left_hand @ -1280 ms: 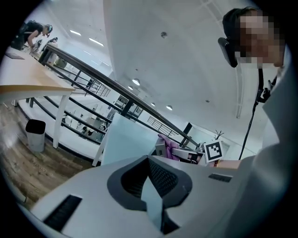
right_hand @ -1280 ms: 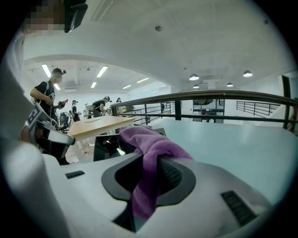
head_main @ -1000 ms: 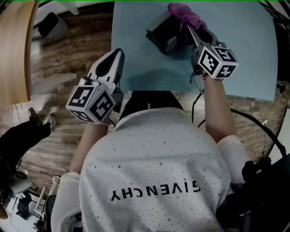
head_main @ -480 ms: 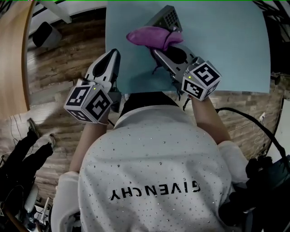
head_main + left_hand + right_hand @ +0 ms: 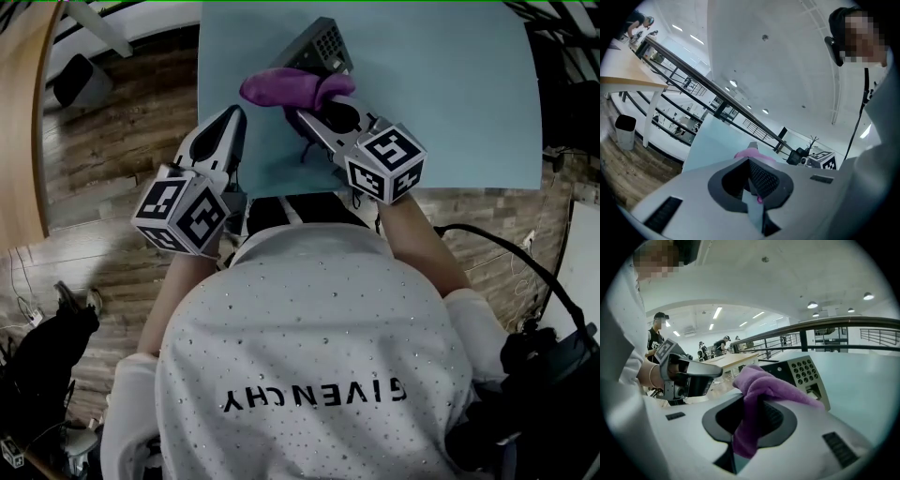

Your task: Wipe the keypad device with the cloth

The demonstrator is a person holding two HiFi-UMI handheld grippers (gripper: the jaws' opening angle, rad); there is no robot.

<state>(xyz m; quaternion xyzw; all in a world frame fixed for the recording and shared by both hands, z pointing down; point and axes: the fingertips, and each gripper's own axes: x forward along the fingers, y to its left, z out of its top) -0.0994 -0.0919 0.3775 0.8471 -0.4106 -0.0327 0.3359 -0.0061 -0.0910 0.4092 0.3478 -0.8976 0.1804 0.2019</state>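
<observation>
Now the right gripper (image 5: 312,112) is closed on the cloth (image 5: 281,87). One fold is pinched between its jaws and the rest is bunched ahead of the tips. Over the last second this gripper has drawn back toward the person, dragging the cloth from the far side of the device (image 5: 323,45) to its near part. Result: the keys (image 5: 328,39) lie uncovered just beyond the cloth, which covers the device's near end directly ahead of the jaws. Judged state: one pull stroke is about complete, and further strokes are probably needed. The left gripper (image 5: 232,117) is closed and empty. It has stayed left of the cloth, apart from it, at the near edge of the desk (image 5: 450,94).
</observation>
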